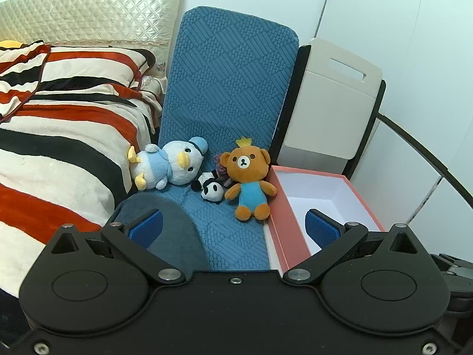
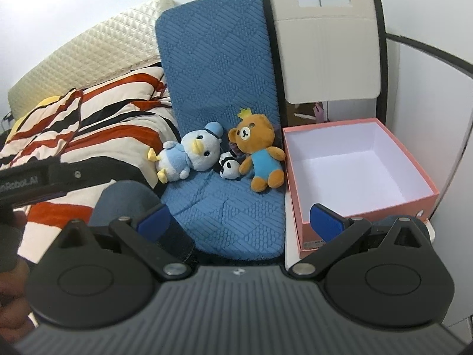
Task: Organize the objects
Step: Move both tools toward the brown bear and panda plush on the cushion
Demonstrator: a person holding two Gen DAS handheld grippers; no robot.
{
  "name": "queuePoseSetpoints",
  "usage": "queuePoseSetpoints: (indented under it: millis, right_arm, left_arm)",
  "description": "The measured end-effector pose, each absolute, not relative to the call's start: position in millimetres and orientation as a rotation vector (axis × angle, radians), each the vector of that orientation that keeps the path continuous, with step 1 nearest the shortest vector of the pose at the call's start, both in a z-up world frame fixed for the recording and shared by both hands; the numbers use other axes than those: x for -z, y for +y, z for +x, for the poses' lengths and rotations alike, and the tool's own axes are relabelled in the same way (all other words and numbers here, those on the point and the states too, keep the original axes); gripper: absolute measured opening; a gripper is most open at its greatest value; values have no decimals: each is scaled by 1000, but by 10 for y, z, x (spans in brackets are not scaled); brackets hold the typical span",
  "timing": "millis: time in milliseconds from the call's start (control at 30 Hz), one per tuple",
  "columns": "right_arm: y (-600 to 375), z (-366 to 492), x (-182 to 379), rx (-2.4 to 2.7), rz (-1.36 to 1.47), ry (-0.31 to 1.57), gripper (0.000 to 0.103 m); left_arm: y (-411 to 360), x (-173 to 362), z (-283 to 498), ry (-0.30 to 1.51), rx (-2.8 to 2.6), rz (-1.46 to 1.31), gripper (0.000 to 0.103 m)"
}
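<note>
Both grippers, left gripper and right gripper, are held with jaws wide and empty. Ahead of the jaws, duck plush, panda plush and bear plush are grouped on the blue cushion; the pink box is seen open beside the right-hand jaw

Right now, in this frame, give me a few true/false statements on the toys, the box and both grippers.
1. The box is empty. True.
2. The bear lies inside the box. False: it sits on the blue mat, beside the box.
3. The left gripper holds the duck. False: it is open, holding nothing.
4. The panda lies between duck and bear. True.
5. The right gripper is open. True.
</note>
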State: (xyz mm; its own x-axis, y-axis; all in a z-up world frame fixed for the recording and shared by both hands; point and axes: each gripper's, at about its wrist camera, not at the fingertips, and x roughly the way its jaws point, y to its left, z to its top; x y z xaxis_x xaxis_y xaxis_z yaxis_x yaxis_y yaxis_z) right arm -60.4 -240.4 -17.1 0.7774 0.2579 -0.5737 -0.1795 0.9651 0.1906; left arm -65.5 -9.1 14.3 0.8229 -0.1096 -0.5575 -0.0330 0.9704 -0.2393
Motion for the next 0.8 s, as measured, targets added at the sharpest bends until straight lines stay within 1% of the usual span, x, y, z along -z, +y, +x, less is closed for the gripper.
queuePoseSetpoints:
  millis: [533, 800]
  right_arm:
    - [-2289, -437, 310, -263, 134, 617, 103]
    - [-2319, -226, 484, -273, 160, 616, 103]
  left_arm:
    - [-12, -42, -524, 576, 53, -235, 103]
    - [15, 223, -352, 587, 35, -259, 102]
